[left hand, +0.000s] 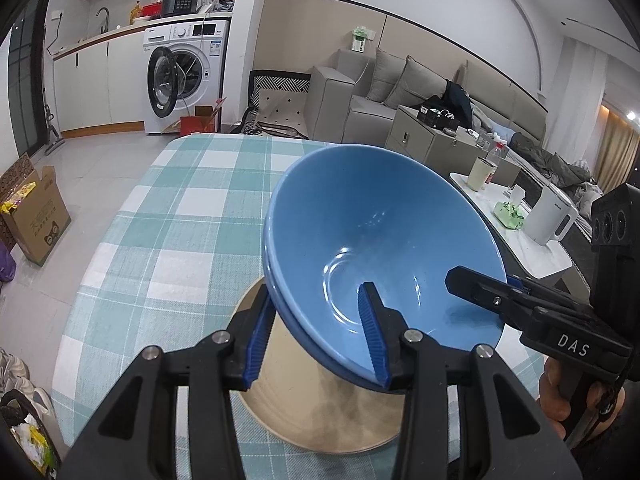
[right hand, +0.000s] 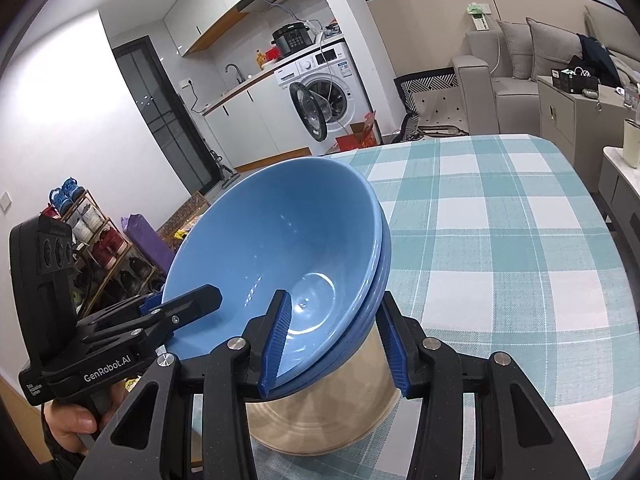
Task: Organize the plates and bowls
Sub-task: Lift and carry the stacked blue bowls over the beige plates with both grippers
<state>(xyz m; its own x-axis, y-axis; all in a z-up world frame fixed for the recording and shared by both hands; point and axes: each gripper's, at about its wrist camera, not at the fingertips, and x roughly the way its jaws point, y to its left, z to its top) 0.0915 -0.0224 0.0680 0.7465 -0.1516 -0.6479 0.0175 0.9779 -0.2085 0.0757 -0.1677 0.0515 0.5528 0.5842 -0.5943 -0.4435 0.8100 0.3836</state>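
Observation:
A stack of blue bowls (left hand: 380, 240) hangs tilted above a beige plate (left hand: 320, 412) on the checked tablecloth. My left gripper (left hand: 318, 340) straddles the stack's near rim, one blue pad inside the top bowl and one outside, with a gap on the outer side. My right gripper (right hand: 338, 340) holds the opposite rim the same way; the bowls (right hand: 280, 248) and the plate (right hand: 320, 412) show in the right wrist view too. Each gripper shows in the other's view, at the rim: the right gripper (left hand: 472, 284) and the left gripper (right hand: 192, 300).
The table (left hand: 168, 216) with the teal and white cloth stretches ahead. A cardboard box (left hand: 36, 216) stands on the floor to the left. A side table (left hand: 532, 248) with a white kettle stands to the right. A shoe rack (right hand: 100, 248) is at the left.

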